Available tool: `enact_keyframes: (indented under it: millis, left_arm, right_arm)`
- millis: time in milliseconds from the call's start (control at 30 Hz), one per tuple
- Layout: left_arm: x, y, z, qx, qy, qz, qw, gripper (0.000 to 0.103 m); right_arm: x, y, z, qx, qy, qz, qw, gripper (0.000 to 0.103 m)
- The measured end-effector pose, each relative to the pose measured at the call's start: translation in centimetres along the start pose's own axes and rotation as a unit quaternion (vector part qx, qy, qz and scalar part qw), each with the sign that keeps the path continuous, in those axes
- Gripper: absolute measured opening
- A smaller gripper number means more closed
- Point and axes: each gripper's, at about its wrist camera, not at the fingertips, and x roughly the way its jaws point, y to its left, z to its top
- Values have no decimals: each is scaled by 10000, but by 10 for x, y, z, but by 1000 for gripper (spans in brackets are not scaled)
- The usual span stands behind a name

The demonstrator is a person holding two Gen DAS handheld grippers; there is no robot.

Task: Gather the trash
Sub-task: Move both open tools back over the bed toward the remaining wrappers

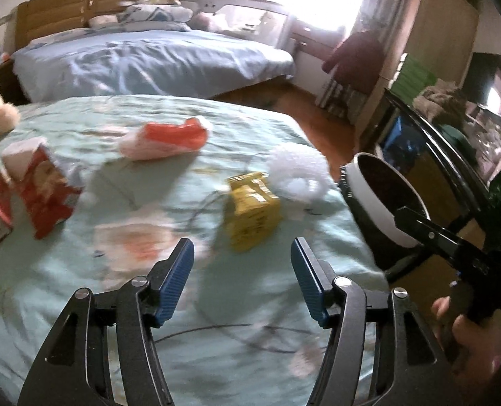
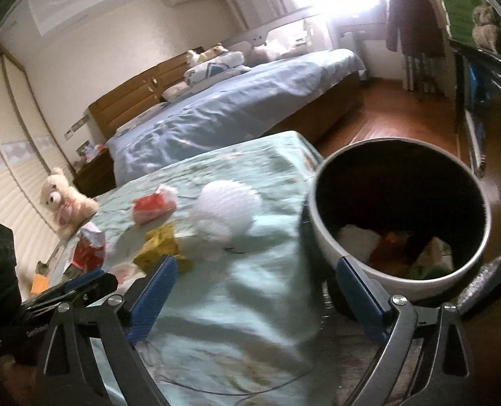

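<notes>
Trash lies on a pale green bedspread (image 1: 149, 304): a yellow carton (image 1: 252, 211), a white foam wad (image 1: 299, 172), a red and white wrapper (image 1: 166, 138) and a torn red box (image 1: 46, 189). My left gripper (image 1: 242, 279) is open and empty, just short of the yellow carton. A white bin (image 2: 399, 213) with a dark inside holds some trash and stands off the bed's right edge. My right gripper (image 2: 255, 291) is open and empty, over the bed edge beside the bin. The yellow carton (image 2: 161, 247), foam wad (image 2: 227, 211) and wrapper (image 2: 152, 204) show in the right wrist view too.
A plush bear (image 2: 66, 199) sits at the bed's far left. A second bed with blue sheets (image 1: 149, 61) lies beyond. Wooden floor (image 1: 301, 108) runs along the right, with a wardrobe (image 1: 443, 34) and a black frame (image 1: 436, 155) near the bin.
</notes>
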Motion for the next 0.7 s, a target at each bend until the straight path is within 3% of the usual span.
enact_keyframes:
  millis: [533, 700]
  left_arm:
    - [-14, 60, -16, -515, 6, 458, 9976, 60]
    - [-16, 82, -15, -694, -44, 723, 9950, 65]
  right_arm:
    - [24, 53, -13, -382, 269, 414, 9981, 96]
    - [33, 69, -16, -508, 333, 523, 9968, 96]
